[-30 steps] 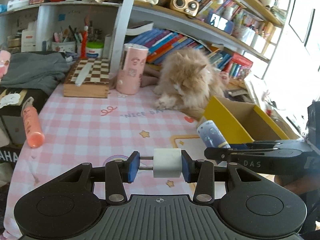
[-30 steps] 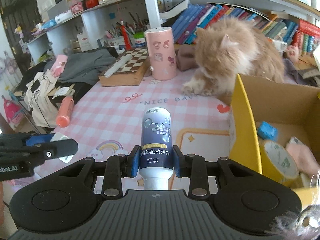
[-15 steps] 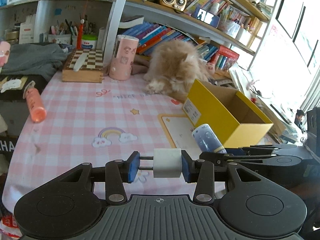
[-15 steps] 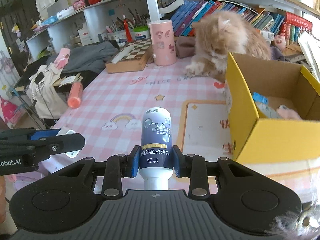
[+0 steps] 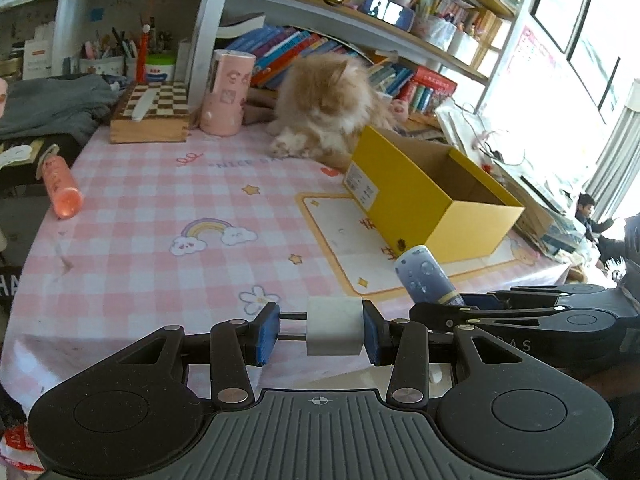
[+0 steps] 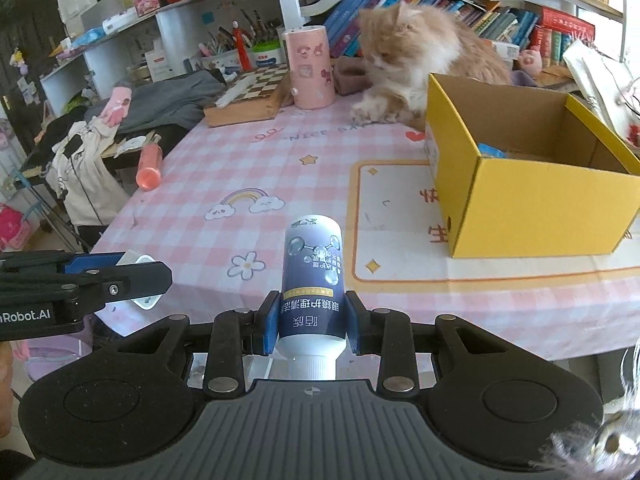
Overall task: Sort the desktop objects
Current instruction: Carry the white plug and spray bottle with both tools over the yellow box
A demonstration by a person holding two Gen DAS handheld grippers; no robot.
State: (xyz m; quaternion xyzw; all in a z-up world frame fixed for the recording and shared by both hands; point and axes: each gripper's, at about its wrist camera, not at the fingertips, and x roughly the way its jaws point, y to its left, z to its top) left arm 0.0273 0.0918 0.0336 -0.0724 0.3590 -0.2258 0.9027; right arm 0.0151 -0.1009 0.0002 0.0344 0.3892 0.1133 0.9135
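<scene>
Pulled back from the cat (image 5: 328,100) since a second ago, with more of the pink checked surface (image 5: 160,208) and the whole yellow box (image 5: 432,200) now in sight. Same grip in both hands as before.

From the left wrist: left gripper (image 5: 318,330) low in front, jaws clamped on a small white block (image 5: 334,330), held up off the surface. Off to the right, the right gripper (image 5: 452,304) side-on, with the blue bottle (image 5: 424,276) sticking up out of it, just in front of the yellow box. Cat sitting behind the box. Pink cup (image 5: 226,92) and chessboard box (image 5: 152,112) near the back. Orange tube (image 5: 60,186) lying at the left edge.

From the right wrist: right gripper (image 6: 312,322), jaws clamped on the blue bottle (image 6: 312,276), white cap toward the camera. Yellow box (image 6: 540,208) open on the right, something small and blue (image 6: 490,151) inside. Left gripper (image 6: 132,276) at the left edge, white block (image 6: 140,262) peeping out. Cat (image 6: 424,44) behind the box, next to the pink cup (image 6: 308,66). Orange tube (image 6: 149,166) at the surface's (image 6: 240,160) left edge.
</scene>
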